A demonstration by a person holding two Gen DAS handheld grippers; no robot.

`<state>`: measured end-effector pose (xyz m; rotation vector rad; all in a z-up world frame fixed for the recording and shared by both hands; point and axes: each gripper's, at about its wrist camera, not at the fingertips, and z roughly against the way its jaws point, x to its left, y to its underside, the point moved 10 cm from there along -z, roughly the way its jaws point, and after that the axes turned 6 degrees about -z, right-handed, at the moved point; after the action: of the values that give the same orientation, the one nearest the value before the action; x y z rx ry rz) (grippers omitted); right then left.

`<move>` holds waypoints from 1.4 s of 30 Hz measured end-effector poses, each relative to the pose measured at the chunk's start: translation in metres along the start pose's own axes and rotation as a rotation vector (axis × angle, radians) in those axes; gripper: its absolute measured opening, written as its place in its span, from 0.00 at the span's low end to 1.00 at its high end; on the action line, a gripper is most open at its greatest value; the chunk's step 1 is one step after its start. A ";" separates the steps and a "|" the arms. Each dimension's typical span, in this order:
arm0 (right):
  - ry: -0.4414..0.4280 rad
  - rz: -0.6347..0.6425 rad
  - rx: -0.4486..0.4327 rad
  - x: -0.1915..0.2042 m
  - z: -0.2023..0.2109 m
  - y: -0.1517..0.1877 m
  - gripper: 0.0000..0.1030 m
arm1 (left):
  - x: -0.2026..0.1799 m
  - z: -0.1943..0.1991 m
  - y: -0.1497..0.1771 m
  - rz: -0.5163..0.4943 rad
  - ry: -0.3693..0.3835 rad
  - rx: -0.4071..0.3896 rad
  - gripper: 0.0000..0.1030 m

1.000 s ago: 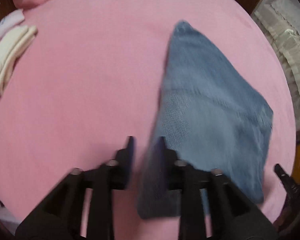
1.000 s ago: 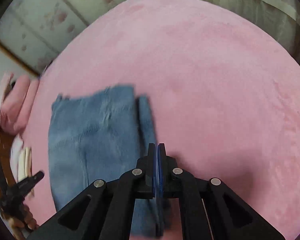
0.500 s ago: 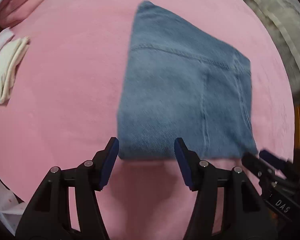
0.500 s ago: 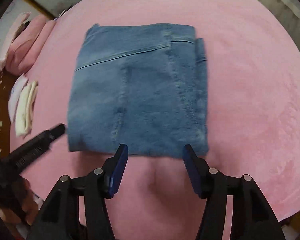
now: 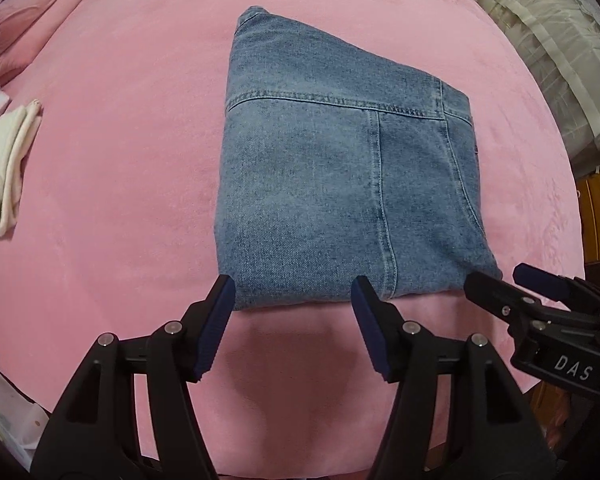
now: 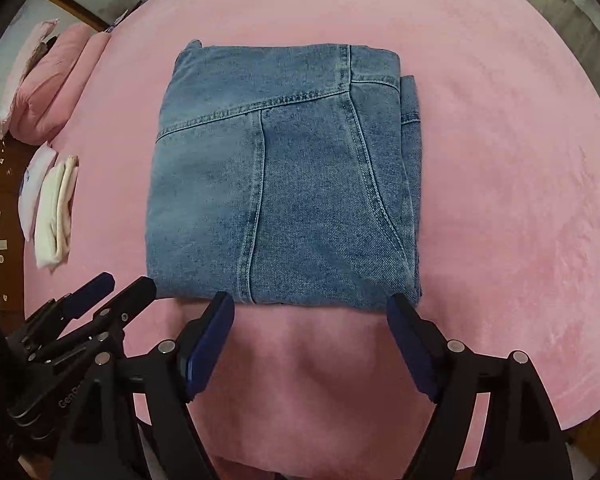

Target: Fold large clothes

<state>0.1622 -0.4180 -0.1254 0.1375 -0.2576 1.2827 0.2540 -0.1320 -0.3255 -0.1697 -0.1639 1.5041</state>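
Left wrist view: folded jeans (image 5: pixel 340 184) lie flat on pink bed cover (image 5: pixel 120 140), roughly mid-surface, seams up, squared-off packet. Near edge of packet sits just ahead of left gripper (image 5: pixel 292 312); jaws spread, have just been opening, nothing between the blue pads, pads not touching denim. Right gripper (image 5: pixel 540 284) enters at lower right of this view, beside the packet's near right corner, apart from the cloth.

Right wrist view: same jeans (image 6: pixel 284 176), a second layer edge peeking out along the right side of the packet. Right gripper (image 6: pixel 312 308) hovers at the near edge, jaws spread wide, have just been opening, empty; tips flank the near edge, whether they graze the cloth can't tell. Left gripper (image 6: pixel 112 288) at lower left, off the near left corner of the packet, not on it.

Other items: folded cream cloth (image 6: pixel 58 212) nr left edge of bed cover, well apart from jeans; white cloth just beside it; pink pillows (image 6: pixel 56 84) at far left corner. Pale curtain-like fabric (image 5: pixel 540 40) beyond the far right edge.
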 end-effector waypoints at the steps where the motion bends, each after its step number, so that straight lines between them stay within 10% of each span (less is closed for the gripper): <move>1: 0.000 -0.002 0.001 0.000 0.000 0.000 0.78 | -0.001 0.000 0.000 -0.011 0.006 -0.003 0.56; 21: 0.038 -0.213 0.092 -0.086 -0.051 -0.035 0.82 | 0.034 -0.065 -0.023 0.157 0.136 0.160 0.58; 27: -0.244 -0.393 0.095 -0.106 -0.076 -0.070 0.86 | 0.056 -0.089 -0.044 0.125 0.064 0.162 0.63; 36: -0.608 -0.331 0.011 -0.085 -0.084 -0.111 0.88 | 0.059 -0.116 -0.076 0.097 0.124 0.121 0.83; 42: -0.570 -0.191 0.054 -0.057 -0.092 -0.118 0.59 | 0.058 -0.126 -0.082 0.038 0.120 0.126 0.93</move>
<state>0.2705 -0.4817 -0.2244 0.5640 -0.6801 1.0383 0.3639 -0.0799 -0.4314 -0.1619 0.0299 1.5321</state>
